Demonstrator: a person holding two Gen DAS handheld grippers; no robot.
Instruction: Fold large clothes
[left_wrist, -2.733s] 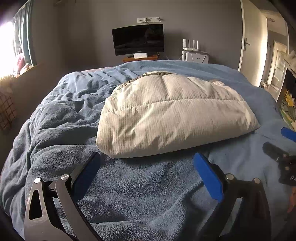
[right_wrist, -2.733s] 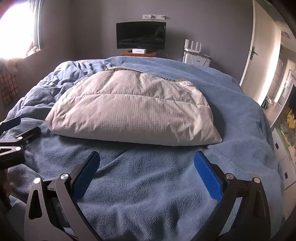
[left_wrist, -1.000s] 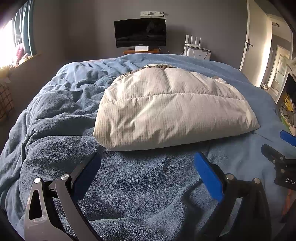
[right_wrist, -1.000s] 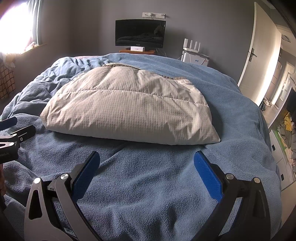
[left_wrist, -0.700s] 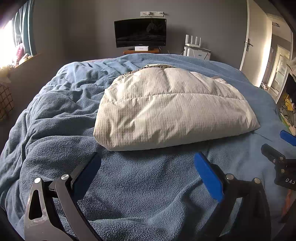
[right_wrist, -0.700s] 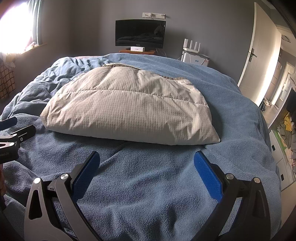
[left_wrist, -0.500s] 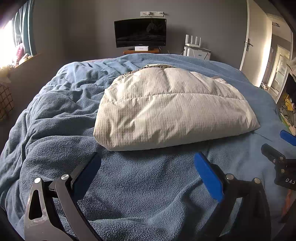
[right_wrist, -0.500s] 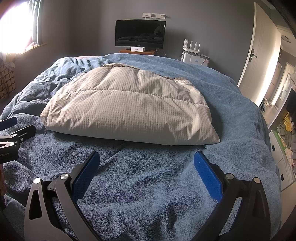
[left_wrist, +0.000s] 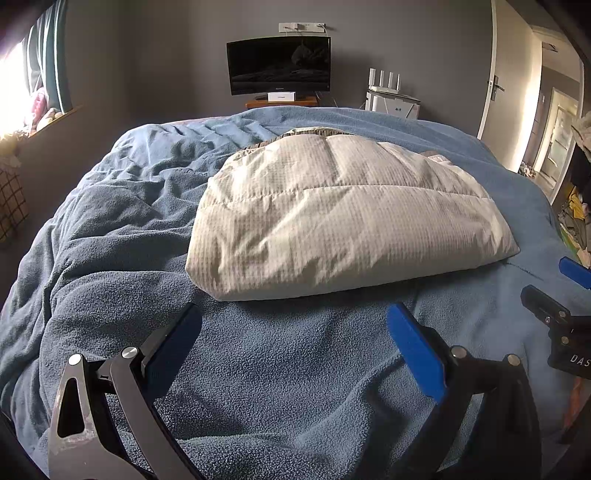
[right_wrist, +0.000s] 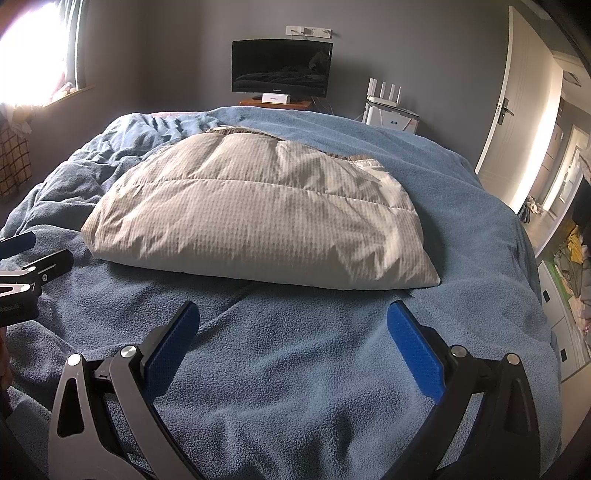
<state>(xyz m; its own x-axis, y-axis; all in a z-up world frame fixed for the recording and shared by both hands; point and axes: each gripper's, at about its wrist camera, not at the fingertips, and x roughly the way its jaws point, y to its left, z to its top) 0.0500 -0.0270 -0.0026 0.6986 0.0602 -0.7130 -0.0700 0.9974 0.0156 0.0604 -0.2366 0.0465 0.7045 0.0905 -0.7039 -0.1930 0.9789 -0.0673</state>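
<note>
A puffy beige quilted garment lies folded into a thick rectangle in the middle of the blue fleece bed cover; it also shows in the right wrist view. My left gripper is open and empty, hovering over the cover just short of the garment's near edge. My right gripper is open and empty, also short of the near edge. Each gripper shows at the edge of the other's view.
A dark TV on a wooden shelf and a white router stand at the far wall. A bright window is on the left. A door and piled clothes are on the right.
Since 2.7 s ago both grippers have lifted and pulled back slightly from the garment. Over the last second nothing has visibly moved.
</note>
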